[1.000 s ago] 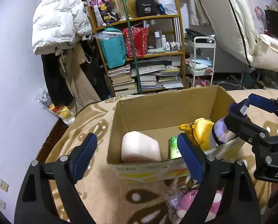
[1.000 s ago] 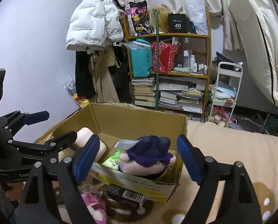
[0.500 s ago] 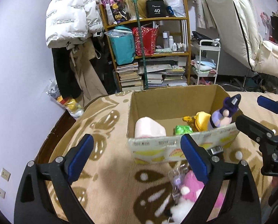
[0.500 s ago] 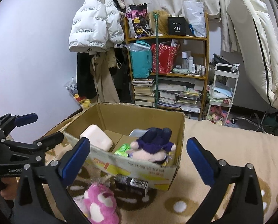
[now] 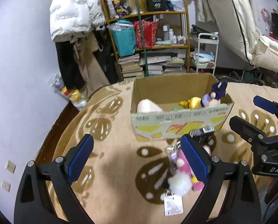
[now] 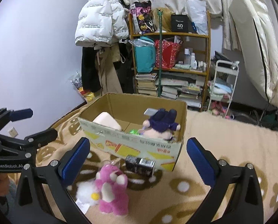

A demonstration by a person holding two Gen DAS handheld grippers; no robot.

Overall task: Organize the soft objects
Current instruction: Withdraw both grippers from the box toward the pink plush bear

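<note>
An open cardboard box (image 5: 178, 125) (image 6: 139, 147) stands on a beige patterned blanket. Inside it are a purple-hatted plush (image 5: 214, 97) (image 6: 162, 126), a yellow plush (image 5: 192, 101), a pale pink cushion (image 5: 148, 107) (image 6: 107, 122) and a green packet (image 6: 134, 131). In front of the box lie a pink plush (image 6: 111, 190) (image 5: 183, 163) and a white fluffy plush (image 5: 179, 183) (image 6: 87, 193) with a paper tag (image 5: 173, 205). My left gripper (image 5: 137, 158) is open and empty, left of these plushes. My right gripper (image 6: 137, 160) is open and empty above the pink plush.
A small black box (image 6: 139, 165) (image 5: 202, 131) leans against the carton's front. A wooden shelf (image 5: 148, 43) with bags and books, a white jacket (image 5: 73, 9), a white trolley (image 5: 206, 54) and a leaning mattress (image 5: 241, 18) stand behind. The bed's left edge (image 5: 53, 127) drops off.
Both grippers have pulled back from the box and risen. The purple-hatted plush now rests in the box, and the pink and white plushes have come fully into view in front.
</note>
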